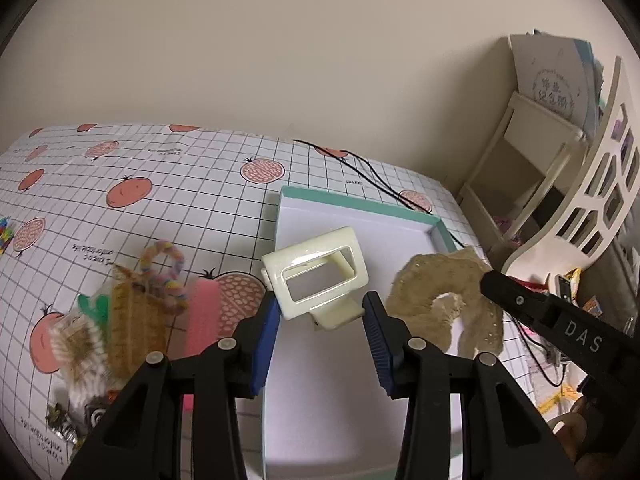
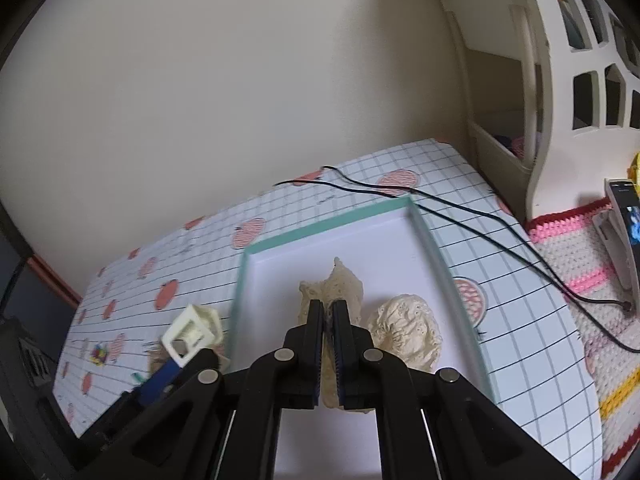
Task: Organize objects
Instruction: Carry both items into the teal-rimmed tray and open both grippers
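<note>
My left tool [image 1: 320, 312] pinches a clip [image 1: 316, 280]; my right tool [image 2: 328, 320] pinches a scrunchie [image 2: 336, 284] over the tray [image 2: 432, 240]

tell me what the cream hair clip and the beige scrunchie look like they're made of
Hair clip: looks like hard glossy plastic, with bright highlights and crisp moulded edges, held in the left claw.
Scrunchie: seems to be soft matte fabric, likely eyelet lace, judging by ruffled folds and tiny holes, pinched in the right claw.

A home bedroom or study: fruit-print gridded cloth [image 1: 160, 184] on the worktop, white cut-out shelf [image 2: 576, 92], crocheted mat [image 2: 576, 264], plain wall.
</note>
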Demonstrator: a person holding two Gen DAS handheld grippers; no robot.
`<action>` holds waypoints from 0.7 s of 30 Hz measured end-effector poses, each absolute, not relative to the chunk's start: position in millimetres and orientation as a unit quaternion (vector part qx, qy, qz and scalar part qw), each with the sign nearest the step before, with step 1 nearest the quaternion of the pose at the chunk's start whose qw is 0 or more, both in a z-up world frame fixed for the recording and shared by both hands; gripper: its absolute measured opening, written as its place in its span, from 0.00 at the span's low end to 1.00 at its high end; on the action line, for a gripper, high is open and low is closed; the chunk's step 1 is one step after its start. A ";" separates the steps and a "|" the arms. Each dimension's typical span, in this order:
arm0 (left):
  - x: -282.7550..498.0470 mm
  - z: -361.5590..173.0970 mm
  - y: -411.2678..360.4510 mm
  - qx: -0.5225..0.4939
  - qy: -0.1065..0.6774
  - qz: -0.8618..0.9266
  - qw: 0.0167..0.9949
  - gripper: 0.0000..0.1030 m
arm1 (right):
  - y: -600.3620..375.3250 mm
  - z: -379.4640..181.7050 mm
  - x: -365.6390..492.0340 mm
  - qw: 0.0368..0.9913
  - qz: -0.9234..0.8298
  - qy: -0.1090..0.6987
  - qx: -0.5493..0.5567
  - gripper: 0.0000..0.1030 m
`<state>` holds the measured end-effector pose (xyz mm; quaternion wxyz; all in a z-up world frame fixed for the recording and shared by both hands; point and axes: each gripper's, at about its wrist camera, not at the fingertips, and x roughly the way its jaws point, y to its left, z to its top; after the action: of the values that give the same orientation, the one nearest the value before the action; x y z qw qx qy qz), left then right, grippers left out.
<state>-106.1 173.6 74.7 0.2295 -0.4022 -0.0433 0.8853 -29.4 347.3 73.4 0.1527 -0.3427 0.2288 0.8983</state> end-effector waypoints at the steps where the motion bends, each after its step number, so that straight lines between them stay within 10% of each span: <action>1: -109.1 72.4 175.9 -0.403 -0.041 0.885 0.229 0.43 | 349.2 69.7 -30.4 0.158 0.897 0.225 -0.346 0.06; 21: -127.5 47.0 209.2 -0.425 -0.023 0.871 0.244 0.43 | 366.1 47.8 -38.5 0.191 0.889 0.209 -0.359 0.07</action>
<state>-127.5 209.2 47.0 0.2445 -0.4249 -0.0227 0.8713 -38.5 366.1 47.8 0.1914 -0.3592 0.2094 0.8891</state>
